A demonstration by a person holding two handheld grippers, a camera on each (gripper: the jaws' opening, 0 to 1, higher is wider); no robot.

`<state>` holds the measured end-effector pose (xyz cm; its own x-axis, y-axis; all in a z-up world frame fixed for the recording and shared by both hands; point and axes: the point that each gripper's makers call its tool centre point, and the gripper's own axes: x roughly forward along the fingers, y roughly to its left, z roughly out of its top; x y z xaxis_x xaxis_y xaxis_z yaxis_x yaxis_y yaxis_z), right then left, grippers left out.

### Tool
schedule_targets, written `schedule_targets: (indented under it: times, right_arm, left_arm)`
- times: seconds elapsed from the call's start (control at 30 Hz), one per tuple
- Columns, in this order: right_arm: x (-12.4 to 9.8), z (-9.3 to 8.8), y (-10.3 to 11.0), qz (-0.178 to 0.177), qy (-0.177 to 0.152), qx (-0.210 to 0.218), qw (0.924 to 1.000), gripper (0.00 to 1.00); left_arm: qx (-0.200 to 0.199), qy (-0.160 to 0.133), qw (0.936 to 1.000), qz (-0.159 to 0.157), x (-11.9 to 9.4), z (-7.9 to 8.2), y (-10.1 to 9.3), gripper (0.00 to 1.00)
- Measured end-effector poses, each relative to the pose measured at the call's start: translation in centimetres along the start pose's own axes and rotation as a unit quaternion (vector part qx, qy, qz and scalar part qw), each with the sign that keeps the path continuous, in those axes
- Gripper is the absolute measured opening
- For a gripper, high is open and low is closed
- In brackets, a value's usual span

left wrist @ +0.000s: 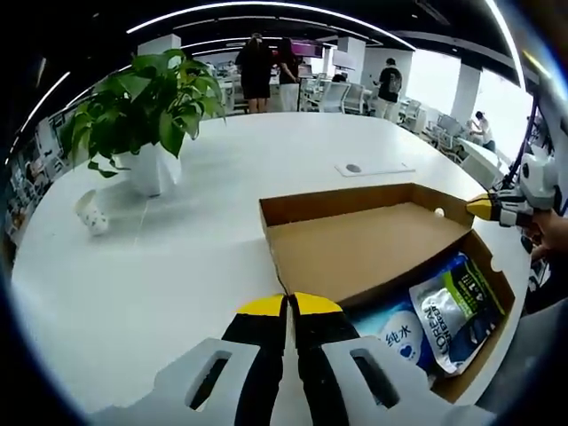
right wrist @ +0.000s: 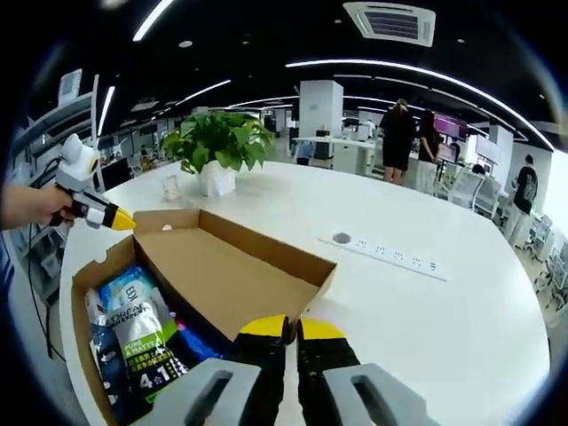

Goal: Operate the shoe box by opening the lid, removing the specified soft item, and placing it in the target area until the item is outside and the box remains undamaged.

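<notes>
With lid (left wrist: 355,248) folded back, lay open at table (left wrist: 160,275) edge, exposing packets (left wrist: 453,311). Both grippers (left wrist: 290,306) (right wrist: 290,330) pressed together, empty, likely before reaching in.

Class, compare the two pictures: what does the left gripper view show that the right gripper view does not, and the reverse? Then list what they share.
Left gripper view: the right gripper at the box's far corner, a hand behind it. Right gripper view: the left gripper, a ceiling vent, a socket strip. Shared: the open cardboard box, its lid, a pouch inside, the potted plant, the white table.
</notes>
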<state>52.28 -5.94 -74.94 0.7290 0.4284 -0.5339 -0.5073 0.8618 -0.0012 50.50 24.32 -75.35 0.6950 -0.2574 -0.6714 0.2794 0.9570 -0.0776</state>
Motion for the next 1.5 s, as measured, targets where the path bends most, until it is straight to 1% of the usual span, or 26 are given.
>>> schedule_targets:
  times: [0.47, 0.67, 0.77, 0.9, 0.93, 1.03, 1.1, 1.37, 1.5]
  right_arm:
    - [0.2, 0.0, -0.1, 0.002, 0.004, 0.011, 0.9999, 0.0]
    - [0.0, 0.0, 0.1, 0.007, 0.003, 0.004, 1.0, 0.01]
    - [-0.4, 0.1, 0.1, 0.008, 0.001, 0.002, 1.0, 0.02]
    - [-0.8, 0.2, 0.2, 0.013, -0.004, 0.002, 0.9999, 0.05]
    - [-0.9, 0.2, 0.2, 0.014, -0.003, -0.001, 0.9999, 0.07]
    - [-1.4, 0.3, 0.2, 0.017, -0.006, -0.003, 0.9998, 0.1]
    - [-1.7, 0.2, 0.2, 0.019, -0.007, -0.006, 0.9998, 0.11]
    - [-3.4, -0.7, 0.7, 0.035, -0.002, -0.004, 0.9994, 0.21]
    - [-4.3, -1.2, 1.0, 0.041, -0.001, -0.008, 0.9991, 0.24]
  left_arm:
    - [-0.007, 0.001, 1.0, 0.001, -0.2, 0.1, -0.4, 0.0]
    - [0.01, 0.001, 0.9999, 0.007, -0.3, 0.1, -0.5, 0.01]
    - [0.015, 0.001, 0.9999, 0.007, -0.5, 0.1, -0.5, 0.02]
    - [0.017, -0.006, 0.9998, 0.006, -0.8, 0.2, -0.6, 0.04]
    - [0.017, -0.006, 0.9998, 0.006, -0.9, 0.3, -0.6, 0.05]
    - [0.011, -0.013, 0.9998, 0.005, -1.2, 0.4, -0.8, 0.07]
    - [0.011, -0.016, 0.9998, 0.001, -1.4, 0.5, -1.0, 0.05]
    - [0.017, -0.024, 0.9995, -0.005, -2.6, 0.3, -2.5, 0.12]
    - [0.023, -0.023, 0.9994, -0.01, -2.6, 0.2, -2.9, 0.15]
